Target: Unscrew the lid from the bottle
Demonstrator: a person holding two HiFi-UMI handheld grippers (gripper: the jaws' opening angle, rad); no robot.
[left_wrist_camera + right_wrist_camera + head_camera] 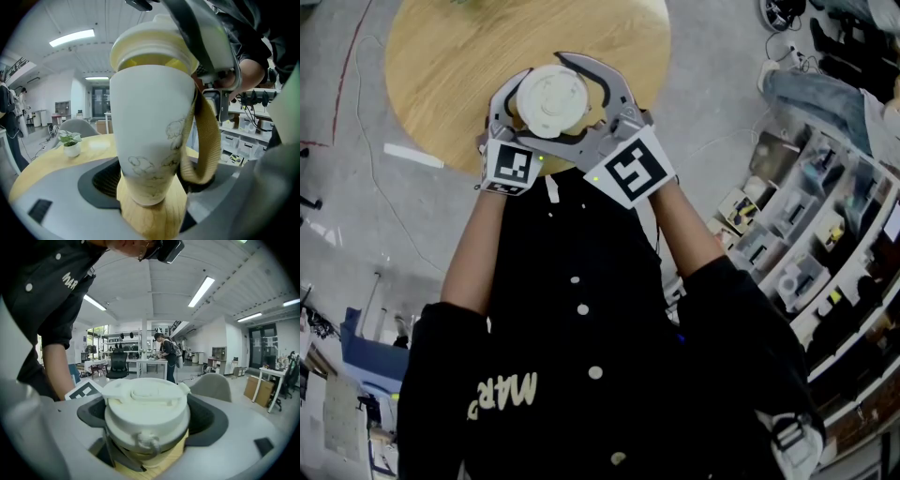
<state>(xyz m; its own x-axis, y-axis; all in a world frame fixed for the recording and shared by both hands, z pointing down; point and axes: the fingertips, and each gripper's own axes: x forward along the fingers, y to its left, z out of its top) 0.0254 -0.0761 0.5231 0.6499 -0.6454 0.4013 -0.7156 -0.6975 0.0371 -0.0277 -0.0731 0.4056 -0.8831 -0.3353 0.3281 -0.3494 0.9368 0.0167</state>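
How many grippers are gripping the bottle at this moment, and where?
2. The left gripper has its jaws low on the white bottle; the right gripper has its jaws round the lid on top. No third gripper shows.

Black short-sleeved shirt [581,253] with white buttons [582,308] and cream lettering [502,394].

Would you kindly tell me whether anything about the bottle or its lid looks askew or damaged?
Nothing looks spilled or damaged. The left tool grips the upright bottle, the right tool its lid. Only a yellow band shows under the lid's rim, and the tan strap hangs loose beside the body.
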